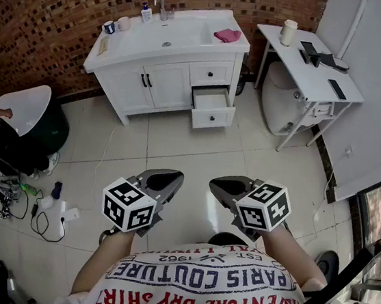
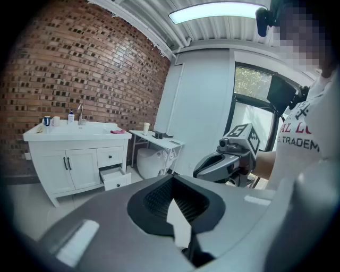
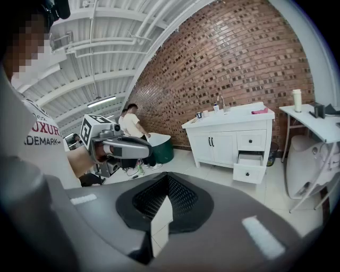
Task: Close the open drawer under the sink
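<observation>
Standing on the tiled floor (image 1: 177, 146), well apart from the cabinet (image 1: 159, 82) and facing it. Holding the left gripper (image 1: 163, 177) and the right gripper (image 1: 231, 184) side by side near the body, both aimed toward the cabinet. Pressing both pairs of jaws together and pinching nothing in either.

Locating the drawer (image 1: 212, 102): sitting under the sink (image 1: 190, 41), at the cabinet's right end, below the upper drawer (image 1: 211, 73). Standing pulled partway out, with the front well proud of the cabinet face and the upper drawer flush above it. Showing a bare white interior in the head view.

Judging the handling:
- Probably running on slides, so moving along one line only, with some drag.
- Probably weighing little, going by the bare interior.
- Presenting a rigid, smooth painted front, likely slippery against hard jaw tips.

Needing no grasp. Recommending a flat push with pressed-together jaw tips on the front, beside the dark knob (image 1: 212, 118) at its middle, square to the cabinet face. Avoiding a corner push, which risks skewing and jamming. Easing off near the end of travel to prevent slamming. Requiring an approach first, since neither gripper is within reach.
</observation>
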### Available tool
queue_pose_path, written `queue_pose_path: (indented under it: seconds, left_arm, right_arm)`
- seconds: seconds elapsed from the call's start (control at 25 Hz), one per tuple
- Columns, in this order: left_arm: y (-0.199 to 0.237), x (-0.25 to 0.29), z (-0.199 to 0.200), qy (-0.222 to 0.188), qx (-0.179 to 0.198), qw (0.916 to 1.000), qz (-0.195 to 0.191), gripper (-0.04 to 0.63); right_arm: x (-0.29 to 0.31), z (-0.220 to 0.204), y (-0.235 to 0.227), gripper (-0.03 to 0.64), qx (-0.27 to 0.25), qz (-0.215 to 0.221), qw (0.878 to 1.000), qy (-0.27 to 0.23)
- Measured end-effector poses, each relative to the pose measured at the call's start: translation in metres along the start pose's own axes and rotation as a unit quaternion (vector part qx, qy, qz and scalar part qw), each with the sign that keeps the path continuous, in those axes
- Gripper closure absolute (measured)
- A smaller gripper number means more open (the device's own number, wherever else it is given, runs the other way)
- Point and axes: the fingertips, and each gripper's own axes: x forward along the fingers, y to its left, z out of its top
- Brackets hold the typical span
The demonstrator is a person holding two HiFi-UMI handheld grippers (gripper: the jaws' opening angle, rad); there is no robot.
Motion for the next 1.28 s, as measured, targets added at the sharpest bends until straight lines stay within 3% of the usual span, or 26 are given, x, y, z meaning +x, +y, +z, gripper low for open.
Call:
queue_pose_path:
  seconds: [0.4, 0.8, 1.0, 1.28]
  left_arm:
    - [0.026, 0.002, 0.014, -0.009, 0.0, 1.0, 0.002, 0.603]
    - [0.083, 0.028, 0.024, -0.004, -0.004, 0.9992, 0.038, 0.603]
    - [0.141, 0.071, 0.033, 0.009, -0.025, 0.9981, 0.055, 0.603]
    - [0.263, 0.184, 0.064, 0.03, -0.07, 0.9954, 0.057, 0.603]
  right_arm:
    - [0.015, 0.019, -0.016, 0.611, 0.001, -0.004, 1.0, 0.003]
    - [0.056, 0.044, -0.067, 0.611, -0.005, 0.027, 1.0, 0.002]
    - [0.091, 0.062, -0.133, 0.611, 0.006, 0.04, 0.999, 0.012]
    - [0.15, 0.106, -0.273, 0.611, 0.007, 0.048, 0.997, 0.06]
